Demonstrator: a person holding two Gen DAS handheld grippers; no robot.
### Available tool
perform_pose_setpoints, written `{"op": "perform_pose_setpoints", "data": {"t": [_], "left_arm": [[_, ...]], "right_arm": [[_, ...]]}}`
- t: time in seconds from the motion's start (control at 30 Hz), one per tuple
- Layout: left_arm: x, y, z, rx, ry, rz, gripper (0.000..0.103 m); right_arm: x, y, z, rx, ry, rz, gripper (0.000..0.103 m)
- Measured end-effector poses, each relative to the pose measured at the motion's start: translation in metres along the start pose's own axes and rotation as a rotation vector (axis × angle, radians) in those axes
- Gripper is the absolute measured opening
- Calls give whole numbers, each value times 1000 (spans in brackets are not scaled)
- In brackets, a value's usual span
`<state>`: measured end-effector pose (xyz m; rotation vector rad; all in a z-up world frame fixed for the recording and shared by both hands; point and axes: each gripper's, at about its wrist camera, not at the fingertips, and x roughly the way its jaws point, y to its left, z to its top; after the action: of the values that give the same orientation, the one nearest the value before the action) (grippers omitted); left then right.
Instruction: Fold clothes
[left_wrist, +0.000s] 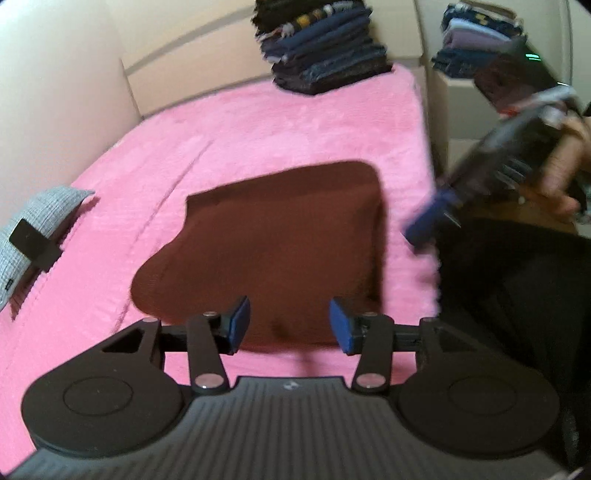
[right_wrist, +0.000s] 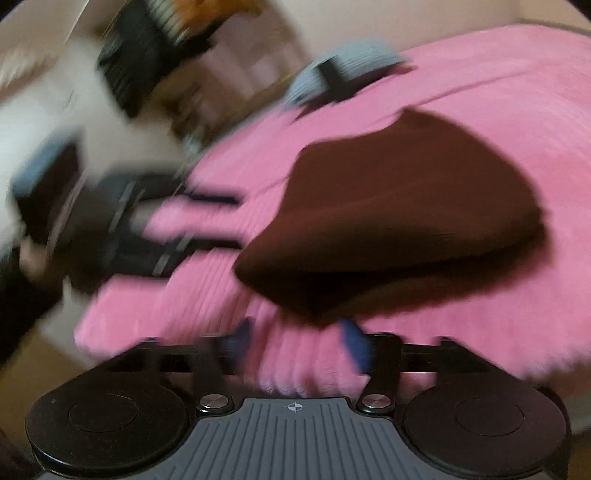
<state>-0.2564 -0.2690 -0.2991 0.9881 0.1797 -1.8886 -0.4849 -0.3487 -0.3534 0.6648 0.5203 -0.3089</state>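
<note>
A dark maroon garment (left_wrist: 280, 236) lies folded on the pink blanket (left_wrist: 258, 129), squared at its far right corner and rounded at its near left. My left gripper (left_wrist: 290, 325) hovers over its near edge, the blue pads (left_wrist: 240, 321) apart and pinching nothing. From the right, my right gripper (left_wrist: 428, 221) reaches in over the bed's edge, held by a hand (left_wrist: 565, 166). In the blurred right wrist view the right gripper (right_wrist: 297, 343) stands open over the blanket (right_wrist: 498, 110), just short of the garment (right_wrist: 399, 221). The left gripper (right_wrist: 221, 221) is a dark smear to the left.
A tall stack of folded dark clothes (left_wrist: 321, 48) sits at the bed's far end. A second stack (left_wrist: 476, 40) rests on a pale box beyond. A grey garment with a black tag (left_wrist: 37, 229) lies at the left edge. The person's dark clothing (left_wrist: 517, 314) fills the right.
</note>
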Motion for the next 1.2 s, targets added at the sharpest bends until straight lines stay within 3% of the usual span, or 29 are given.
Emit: {"op": "perform_pose_setpoints", "data": {"t": [0.13, 0.23, 0.37, 0.5, 0.73, 0.87, 1.03, 1.13, 1.2], "left_arm": [[29, 28, 13, -8, 64, -57, 43], [52, 43, 24, 8, 94, -116, 42], [85, 47, 33, 39, 147, -183, 37], [108, 37, 30, 87, 170, -200, 37], [107, 38, 27, 66, 157, -190, 37], [100, 36, 31, 61, 161, -175, 35], [66, 47, 23, -20, 108, -153, 34], [39, 37, 16, -26, 81, -151, 34], [37, 24, 10, -24, 88, -147, 35]], "right_arm": [[25, 9, 14, -64, -15, 17, 72], [46, 16, 18, -92, 8, 126, 72], [61, 25, 2, -173, 67, 139, 75], [44, 20, 7, -112, 6, 135, 75], [75, 18, -14, -60, 77, 212, 75], [53, 24, -10, -63, 19, 194, 75], [24, 9, -10, -27, -52, 80, 75], [4, -13, -14, 58, -132, -31, 75], [-12, -36, -14, 187, -226, -74, 75]]}}
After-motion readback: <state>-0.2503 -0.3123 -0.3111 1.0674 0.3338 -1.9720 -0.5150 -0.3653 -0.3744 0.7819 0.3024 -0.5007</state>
